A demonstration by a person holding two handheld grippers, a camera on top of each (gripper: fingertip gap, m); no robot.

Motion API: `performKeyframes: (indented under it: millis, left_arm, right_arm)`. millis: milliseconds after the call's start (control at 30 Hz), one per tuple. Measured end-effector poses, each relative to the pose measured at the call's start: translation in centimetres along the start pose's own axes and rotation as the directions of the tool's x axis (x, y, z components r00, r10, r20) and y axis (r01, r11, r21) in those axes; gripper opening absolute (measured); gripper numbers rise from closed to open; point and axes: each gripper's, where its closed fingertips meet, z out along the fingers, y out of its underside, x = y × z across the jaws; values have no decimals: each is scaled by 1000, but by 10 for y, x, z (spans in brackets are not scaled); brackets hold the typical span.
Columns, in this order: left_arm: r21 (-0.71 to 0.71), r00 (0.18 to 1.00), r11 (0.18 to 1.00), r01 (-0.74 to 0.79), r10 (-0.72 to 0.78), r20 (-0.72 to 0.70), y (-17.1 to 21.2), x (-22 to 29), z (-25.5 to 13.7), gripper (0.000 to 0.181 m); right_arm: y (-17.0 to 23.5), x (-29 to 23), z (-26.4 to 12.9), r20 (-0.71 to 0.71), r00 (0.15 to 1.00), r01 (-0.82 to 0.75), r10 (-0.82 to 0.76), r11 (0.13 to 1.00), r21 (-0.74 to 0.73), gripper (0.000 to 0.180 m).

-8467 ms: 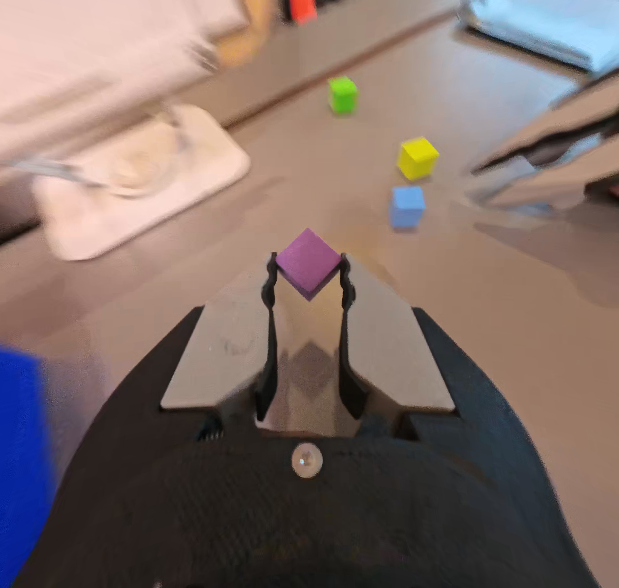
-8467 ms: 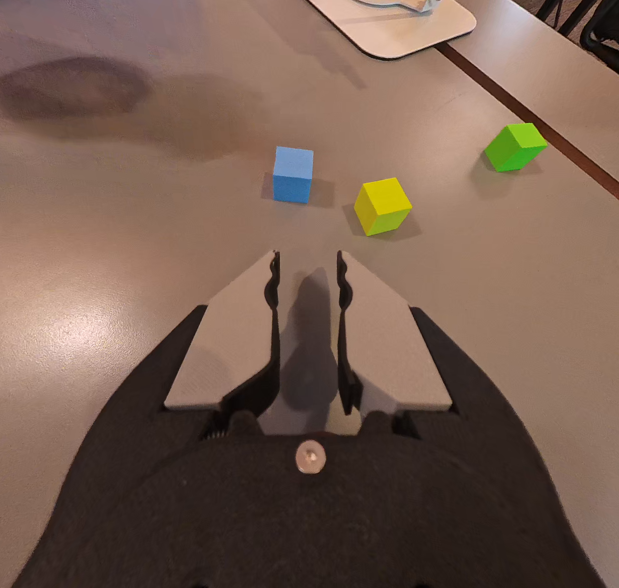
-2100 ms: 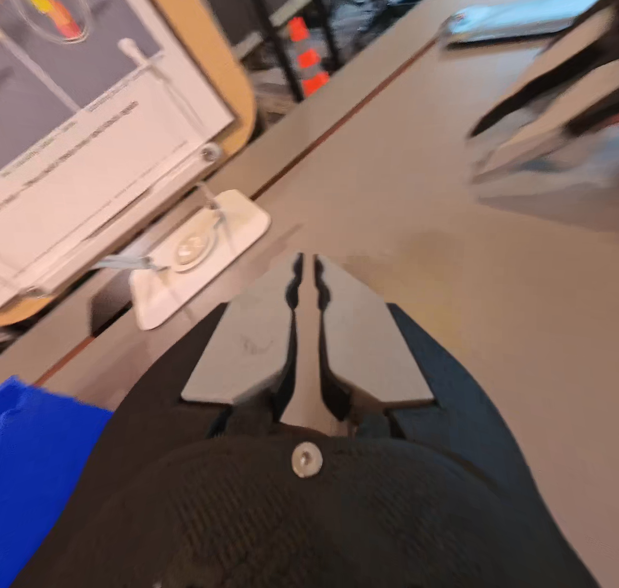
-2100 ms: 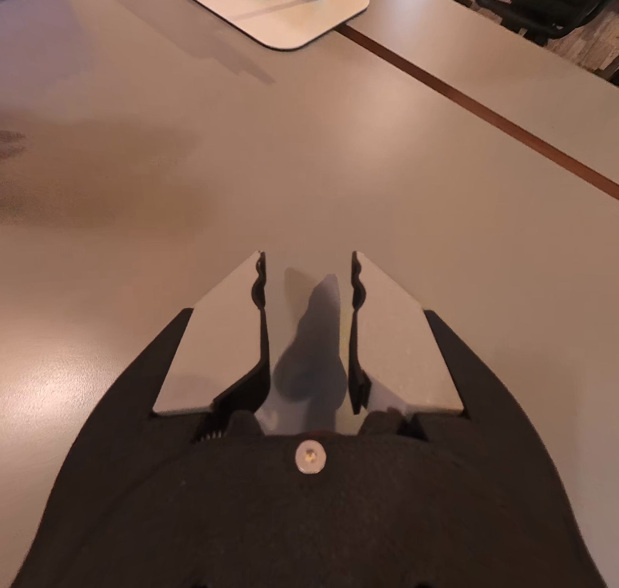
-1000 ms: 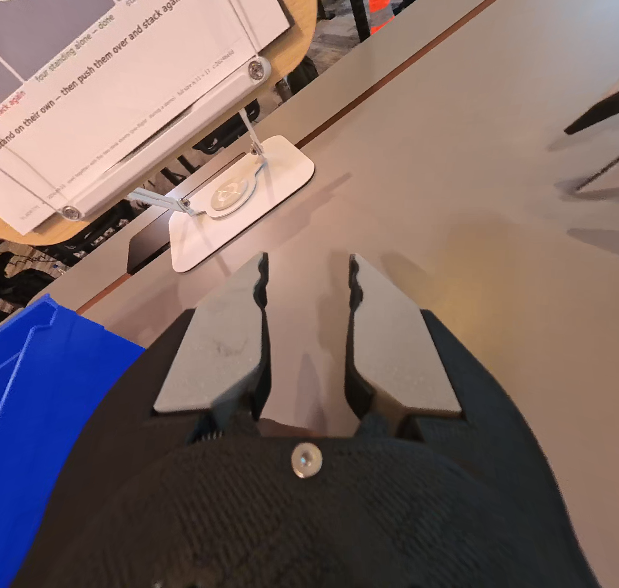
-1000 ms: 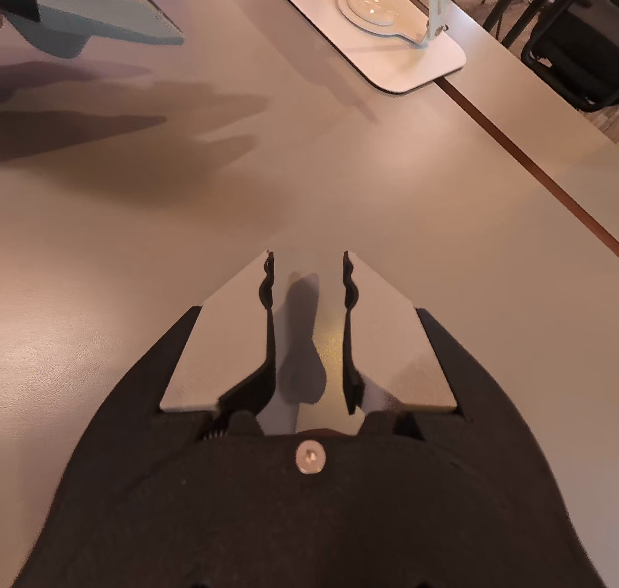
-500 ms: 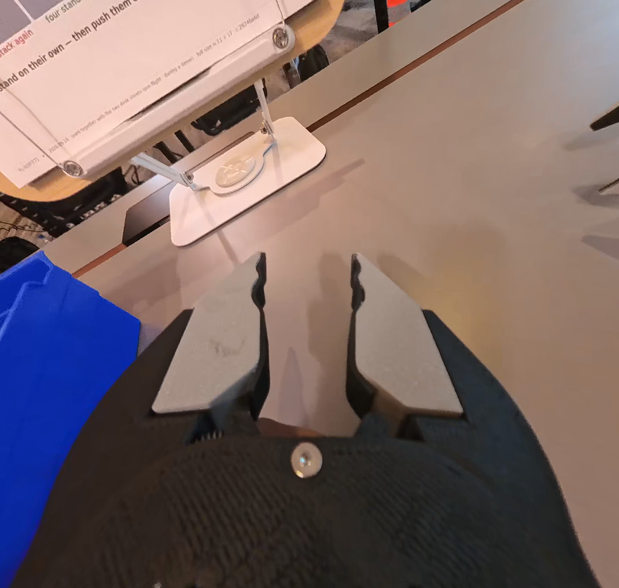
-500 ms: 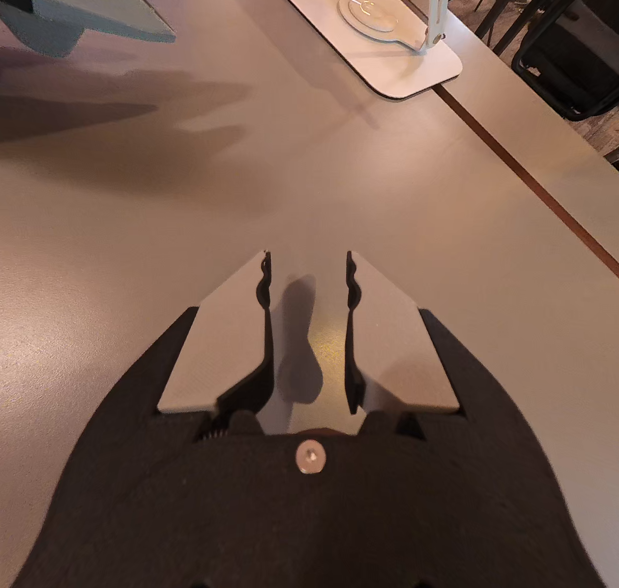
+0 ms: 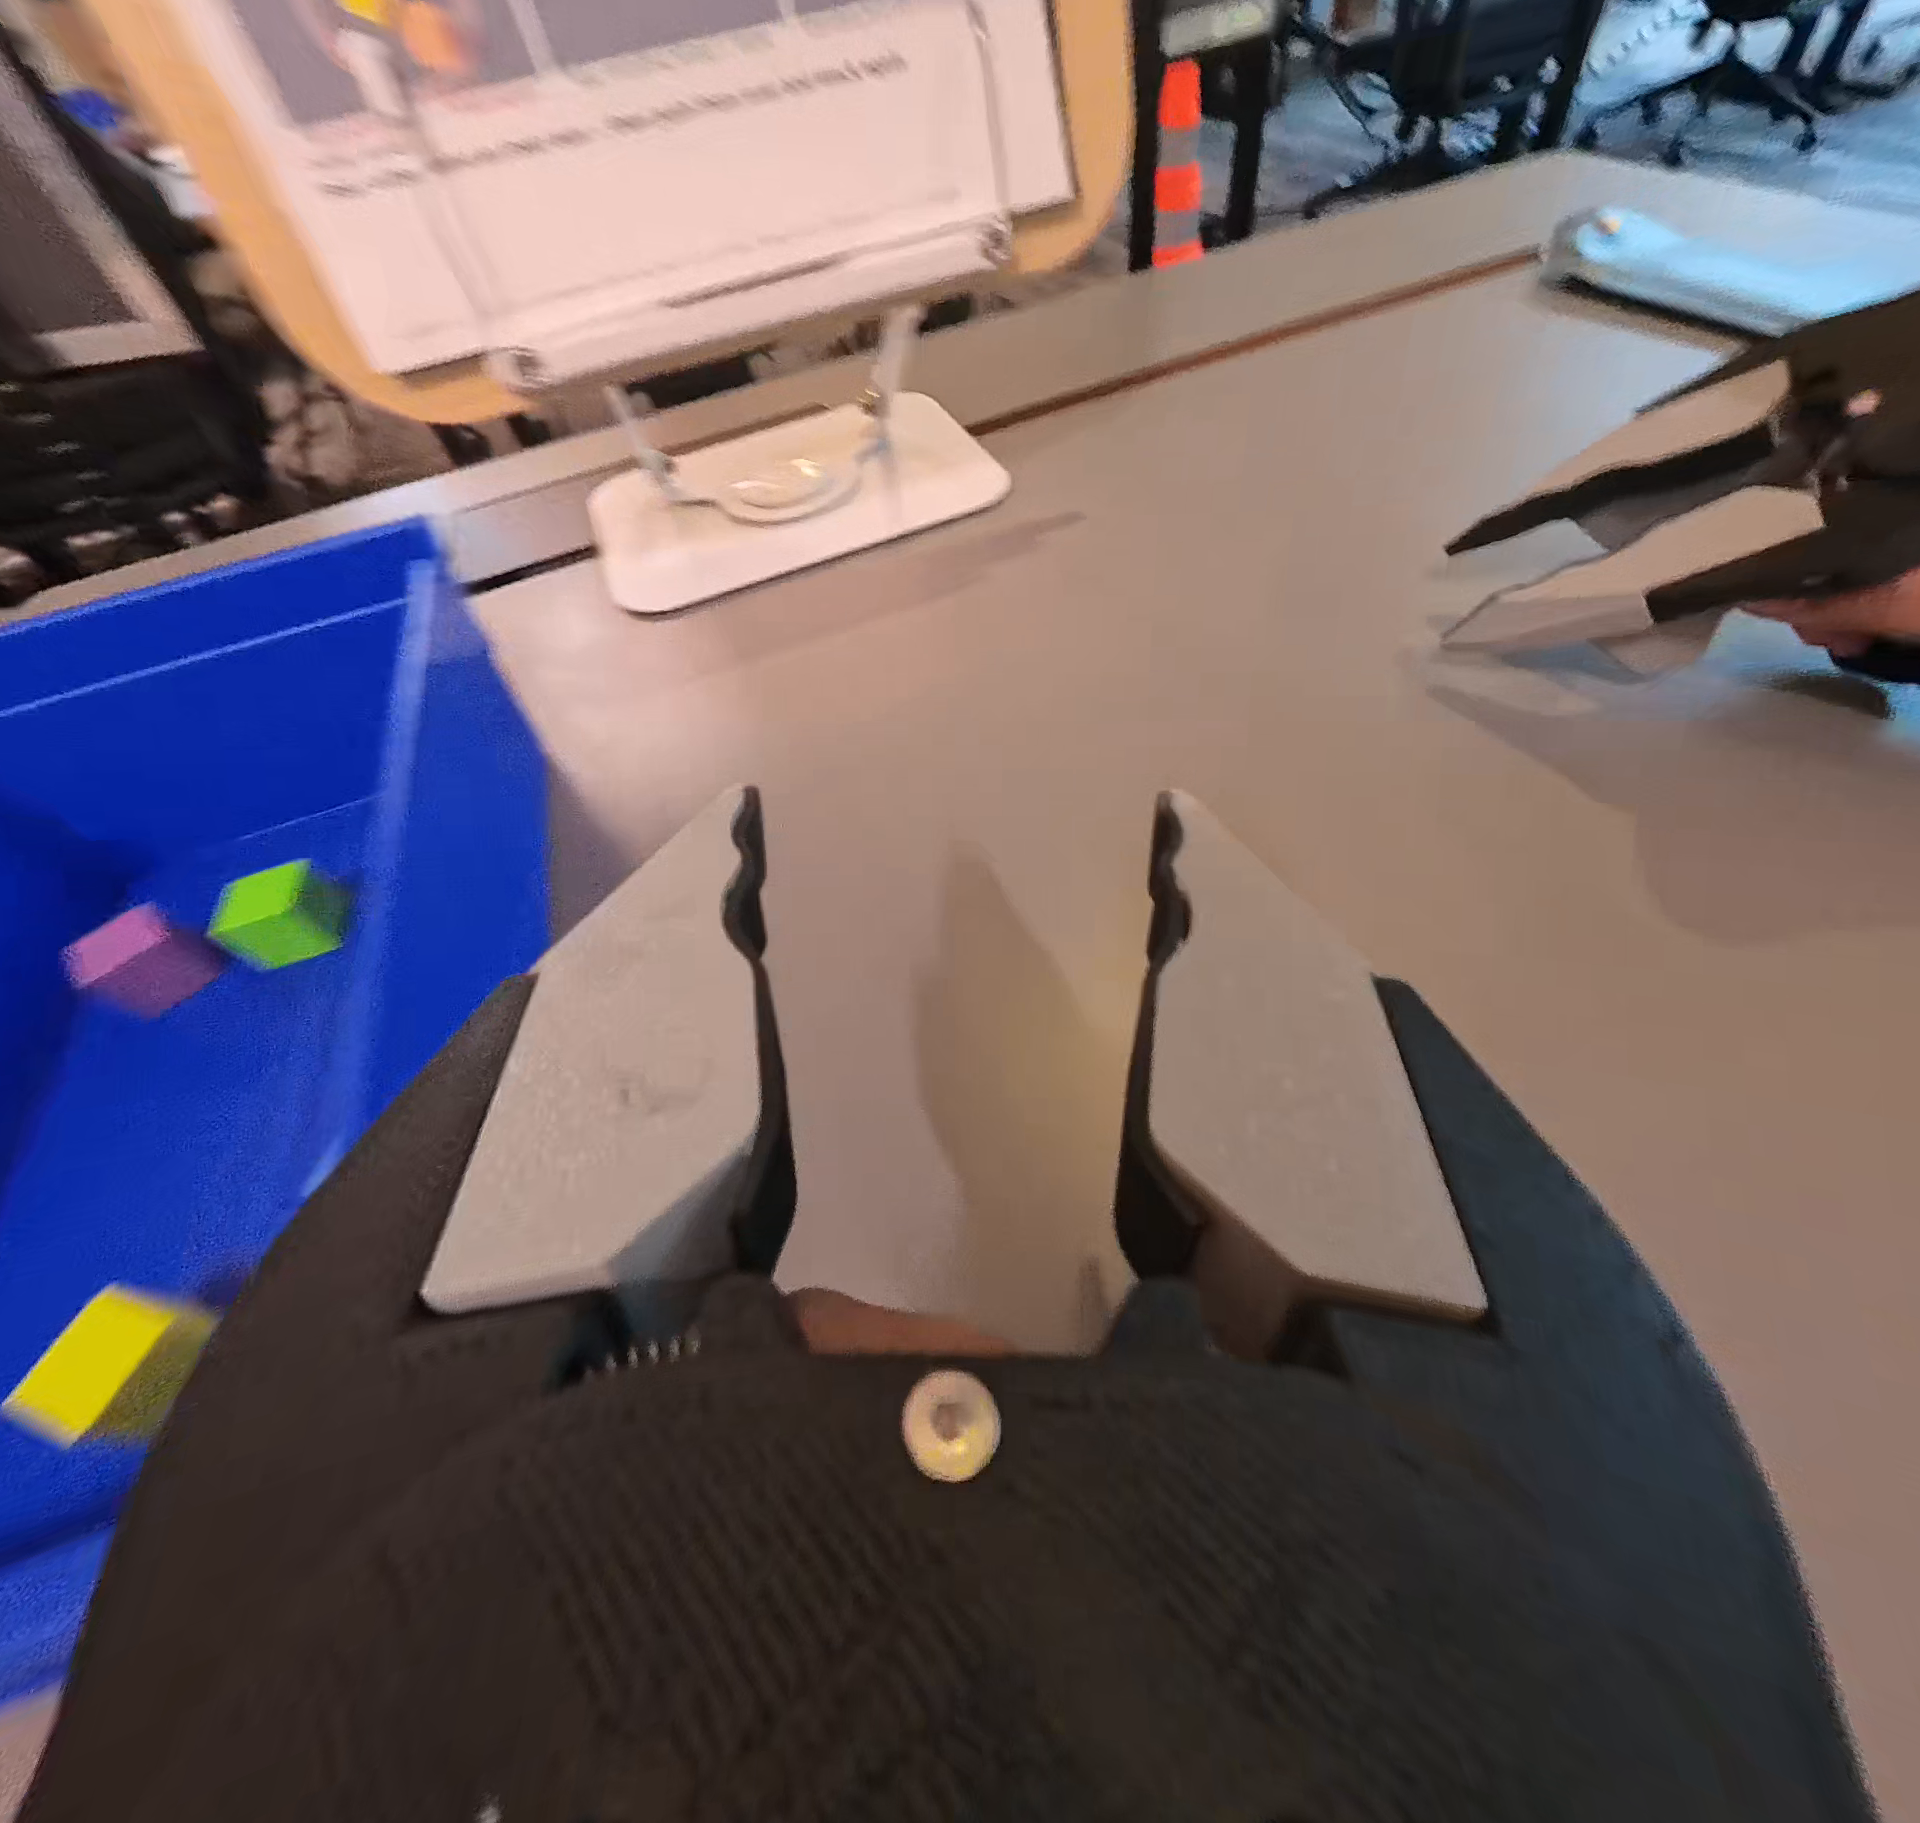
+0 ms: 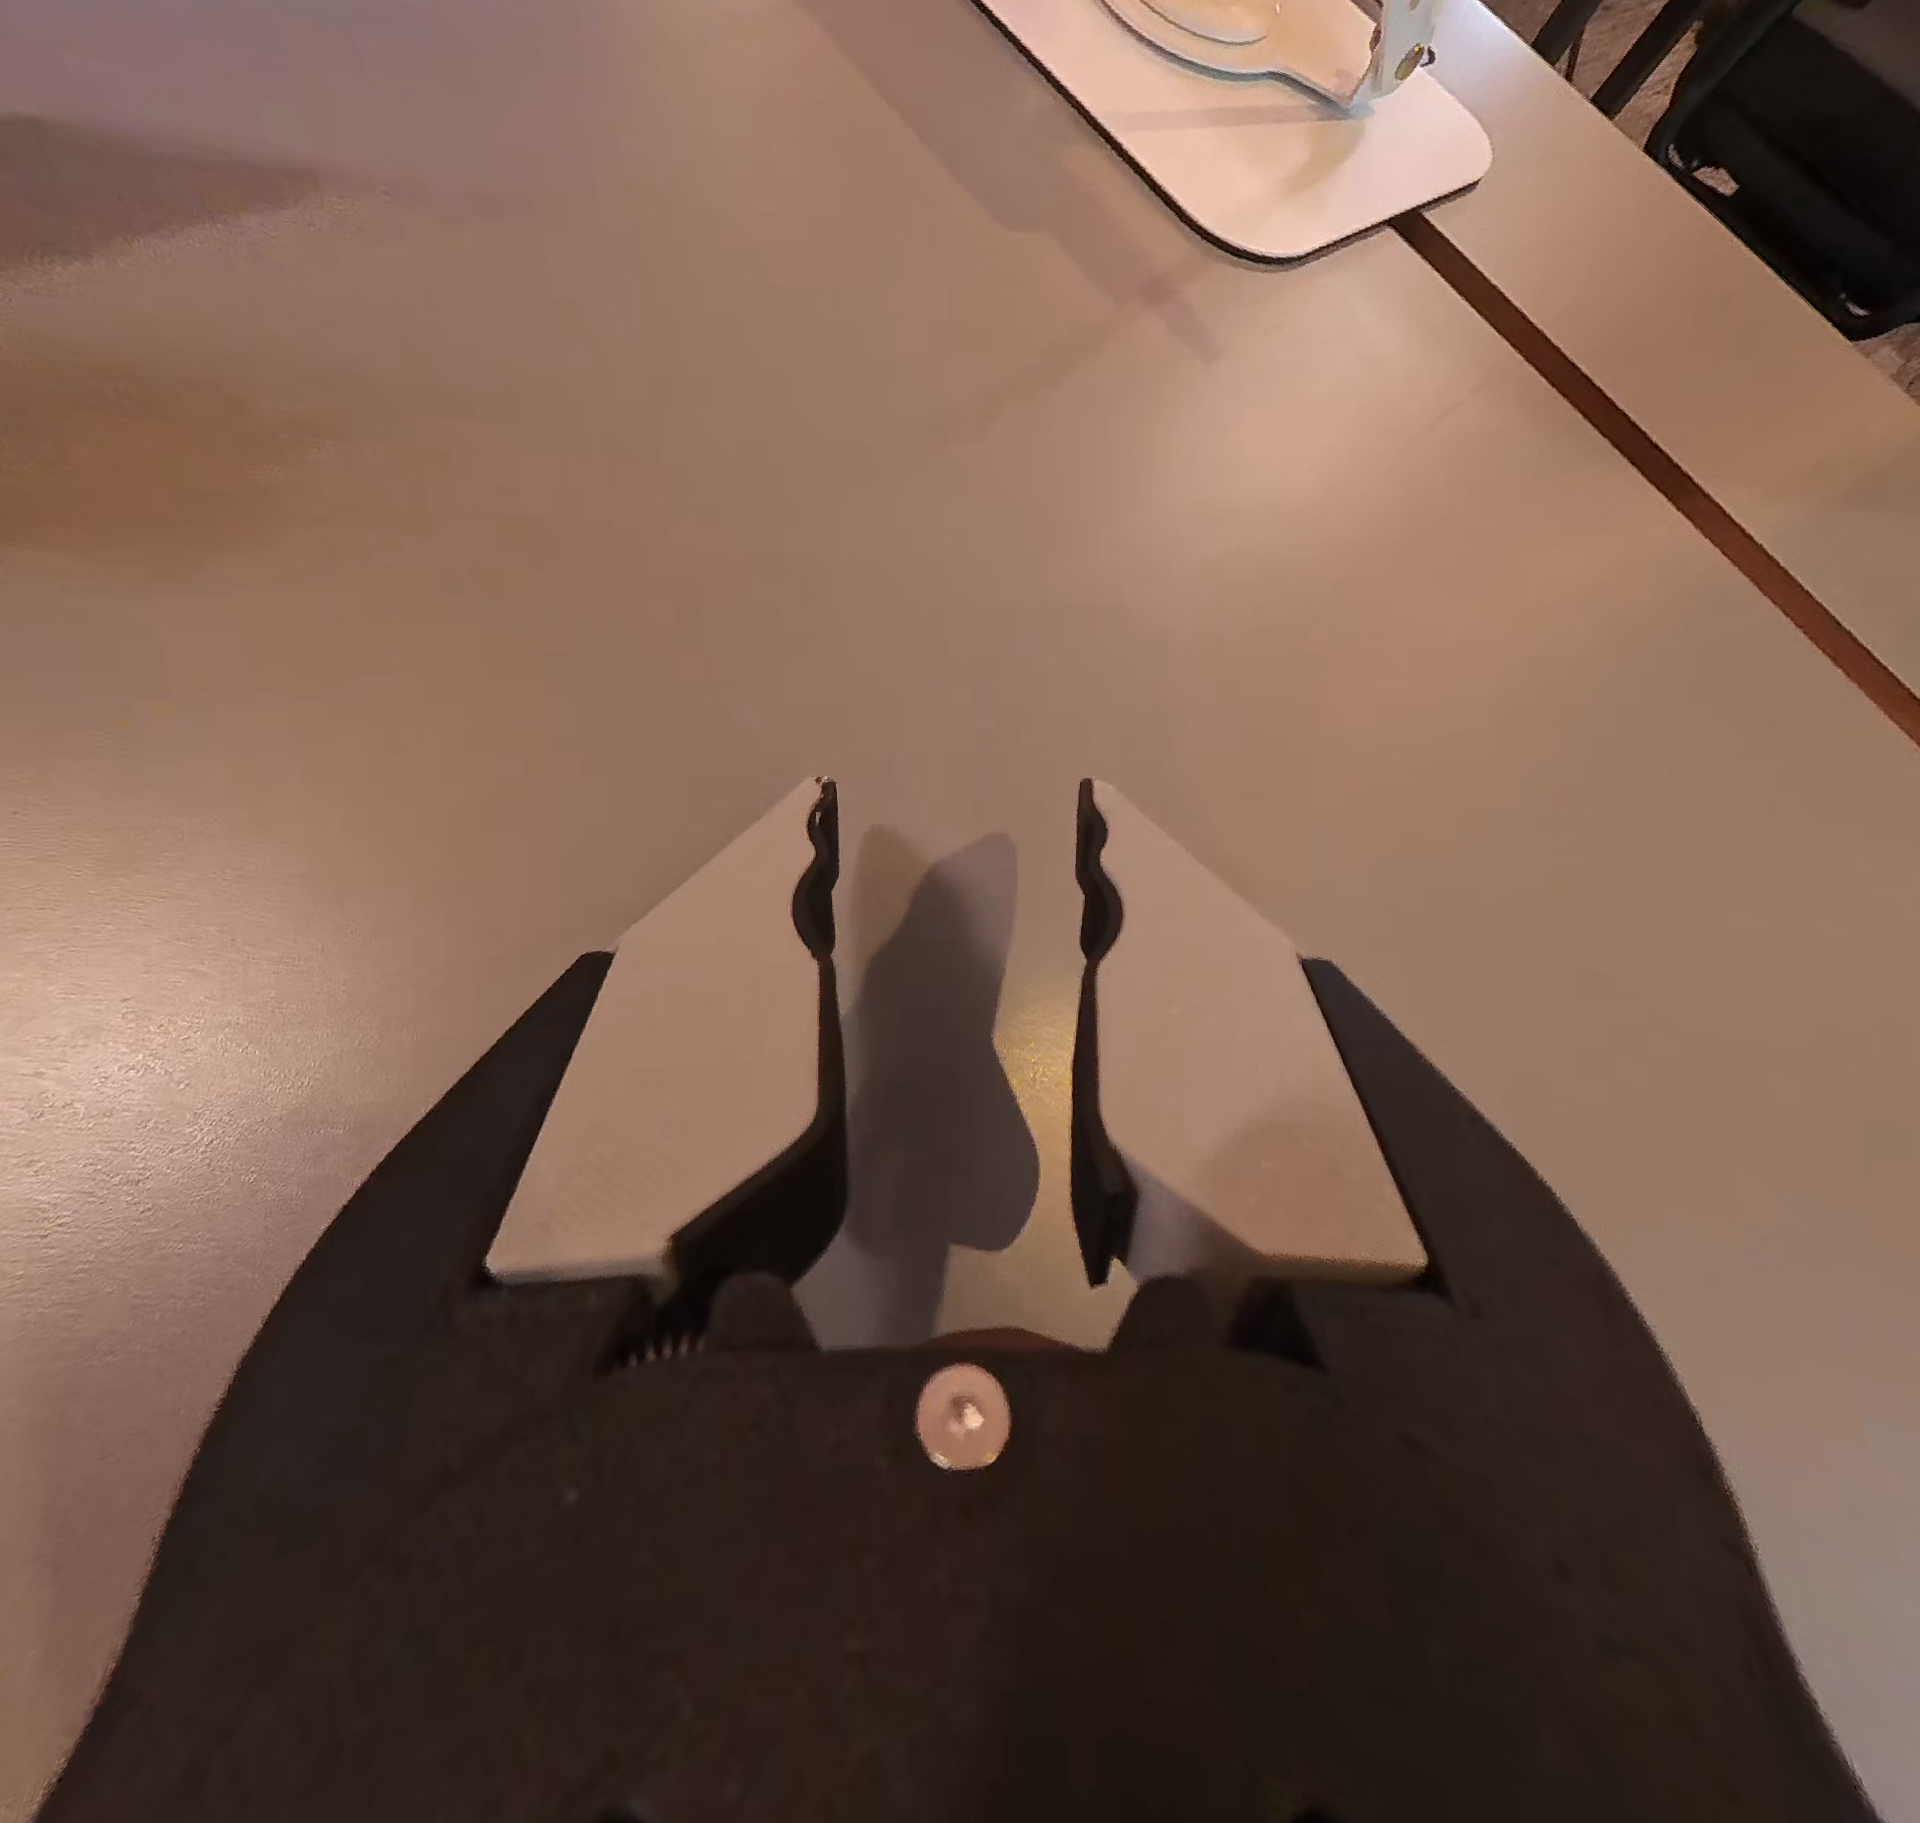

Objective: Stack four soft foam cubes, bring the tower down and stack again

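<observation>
The left gripper (image 9: 951, 843) has swung toward a blue bin (image 9: 416, 734), now in view, its jaws spread wider than a moment ago and empty.

Inside the bin lie a green cube (image 9: 275, 913), a purple cube (image 9: 140, 958) and a yellow cube (image 9: 99, 1358) (all blurred); the right gripper (image 10: 954, 817), part-open and empty, hovers low over the grey table (image 10: 520, 526) near a white stand base (image 10: 1247, 111).

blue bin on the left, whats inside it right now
Inside the blue bin, three foam cubes show: purple cube, green cube and yellow cube. The left gripper body covers the bin's near part.
</observation>
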Motion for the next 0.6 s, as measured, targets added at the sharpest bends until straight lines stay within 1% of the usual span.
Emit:
performKeyframes:
  millis: [100,167,200,267,367,467,533,567,600]
  left_arm:
    - [40,990,998,58,-62,125,1,-43,-36,70]
    - [12,974,994,112,-112,197,19,-69,-49,70]
    - [-15,966,991,131,-125,227,30,-80,-54,72]
    - [-49,950,988,145,-125,287,49,-95,-60,77]
    - [-97,939,985,140,-101,329,71,-106,-58,77]
    - [-154,942,976,151,-95,321,85,-108,-44,81]
    - [-196,936,971,135,-60,348,91,-116,-35,80]
    - [-216,930,969,122,-36,365,93,-121,-31,72]
    - [-238,929,965,111,-16,371,95,-124,-27,58]
  right_arm:
    - [-1,-1,0,-3,1000,7,-6,1000,4,44]
    - [0,-3,0,1,1000,5,-5,1000,2,44]
    - [1,-4,0,3,1000,3,-3,1000,1,44]
    - [4,-6,0,8,1000,3,-3,1000,-7,44]
    - [3,-9,-2,6,1000,16,-16,1000,-1,44]
    - [3,-11,-1,9,1000,25,-25,1000,-5,44]
    - [4,-12,0,9,1000,30,-30,999,-13,44]
    - [4,-12,0,10,999,32,-32,999,-14,44]
    - [4,-13,0,11,999,34,-34,999,-14,44]
